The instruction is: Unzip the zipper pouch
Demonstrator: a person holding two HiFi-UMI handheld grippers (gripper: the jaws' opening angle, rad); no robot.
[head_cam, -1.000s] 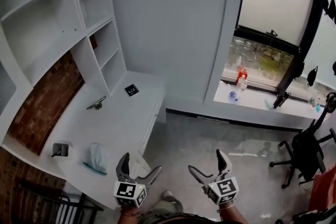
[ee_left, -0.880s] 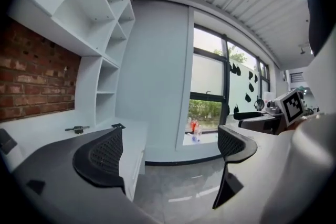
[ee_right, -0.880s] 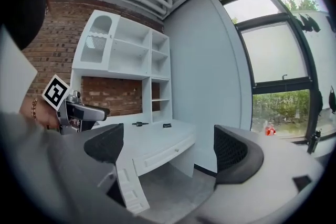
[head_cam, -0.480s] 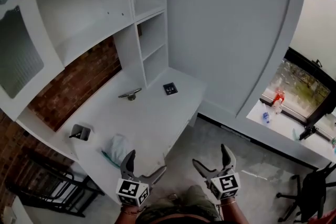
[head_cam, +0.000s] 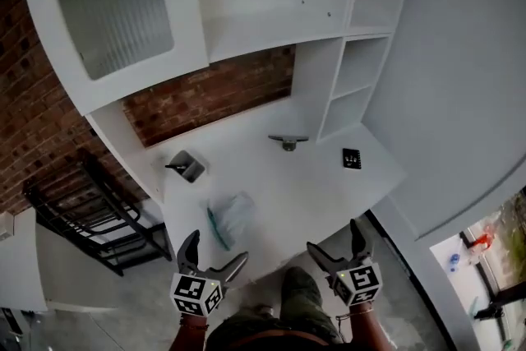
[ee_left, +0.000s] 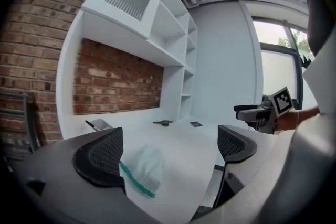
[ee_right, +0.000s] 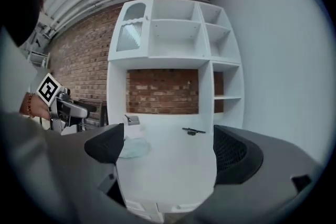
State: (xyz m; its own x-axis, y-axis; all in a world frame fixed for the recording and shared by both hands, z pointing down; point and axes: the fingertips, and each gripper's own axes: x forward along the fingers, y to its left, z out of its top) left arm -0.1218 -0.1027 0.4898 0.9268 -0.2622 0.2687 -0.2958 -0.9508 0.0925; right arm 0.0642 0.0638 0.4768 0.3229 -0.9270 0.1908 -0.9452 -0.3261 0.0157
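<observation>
Head view, left gripper [head_cam: 215, 251]: we hold it low at the near edge of the desk [head_cam: 296, 193], jaws spread wide with nothing between them, in our judgement ready for a grab not yet begun.
Head view, right gripper [head_cam: 335, 238]: jaws likewise apart and empty, level with the left one, so both can go in together.
Head view, zipper pouch [head_cam: 230, 219]: it lies flat on the desk just ahead of the left jaws, its green zip edge turned toward them (handy for whichever side takes the slider).
Left gripper view, jaws: the left gripper [ee_left: 165, 152] stands open; the pouch [ee_left: 143, 168] sits ahead of the gap, close to the left-hand jaw and not touched.
Left gripper view, partner: the right gripper [ee_left: 265, 113] shows beyond the right-hand jaw, well apart.
Right gripper view, jaws: the right gripper [ee_right: 168, 152] is open on bare desk; the pouch [ee_right: 131, 148] lies ahead, beside the left-hand jaw.
Step, as we judge it: approach only, the pouch not yet opened.
</observation>
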